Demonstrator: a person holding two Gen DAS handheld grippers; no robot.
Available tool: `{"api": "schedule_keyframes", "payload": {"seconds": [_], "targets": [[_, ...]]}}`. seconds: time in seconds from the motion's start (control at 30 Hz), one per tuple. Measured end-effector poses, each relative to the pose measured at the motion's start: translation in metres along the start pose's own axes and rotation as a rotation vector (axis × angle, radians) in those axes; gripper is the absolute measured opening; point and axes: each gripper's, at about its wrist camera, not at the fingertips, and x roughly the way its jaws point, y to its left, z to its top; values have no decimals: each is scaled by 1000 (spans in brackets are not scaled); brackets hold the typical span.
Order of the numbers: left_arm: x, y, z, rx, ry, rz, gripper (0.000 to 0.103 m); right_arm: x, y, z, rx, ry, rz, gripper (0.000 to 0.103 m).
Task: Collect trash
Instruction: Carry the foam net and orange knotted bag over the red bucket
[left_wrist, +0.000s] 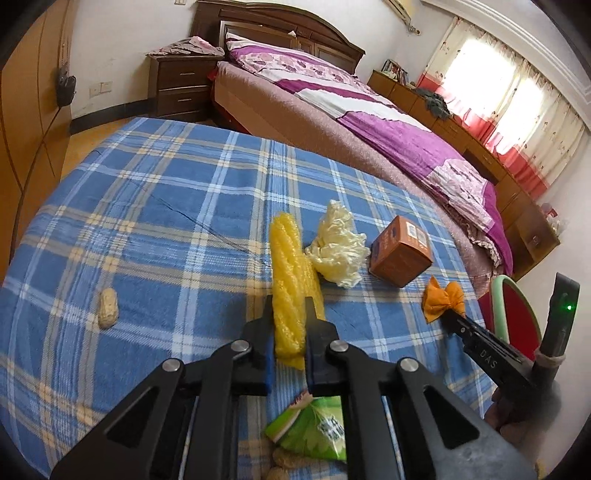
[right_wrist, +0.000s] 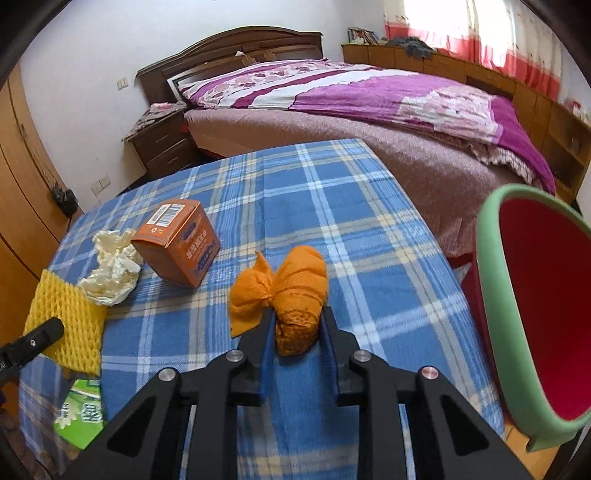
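1. Your left gripper (left_wrist: 289, 314) is clamped on the near end of the yellow foam net (left_wrist: 291, 273). The net is soft and long, so lift it slowly and keep the far end from dragging the crumpled cream bag (left_wrist: 338, 249) that touches it.
2. Your right gripper (right_wrist: 297, 325) is closed on the orange wad (right_wrist: 295, 295), its pads pressing the fatter end while the twisted tail sticks out to the left. Hold that squeeze; the wad looks light and should not slip.
3. The red bin with the green rim (right_wrist: 491, 295) stands off the right edge of the plaid cloth (right_wrist: 369, 258). I judge the wad goes there first, as it is nearer.
4. Both grippers point steeply down at the cloth, side by side, so raise each before swinging right.
5. The orange box (right_wrist: 177, 240), the green packet (right_wrist: 79, 410) and the peanut (left_wrist: 108, 308) lie on the cloth, not yet collected.
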Motion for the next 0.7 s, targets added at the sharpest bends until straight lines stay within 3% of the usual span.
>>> {"api": "schedule_keyframes", "payload": {"seconds": [0.33,0.7], "targets": [[-34,-9,-5,1,-53,-48,11,-40,-15,-24,78,-24,80,25],[-59,-23,-14,13,-76,-85,11,-93,-17,-41,80,-96,138,25]]}}
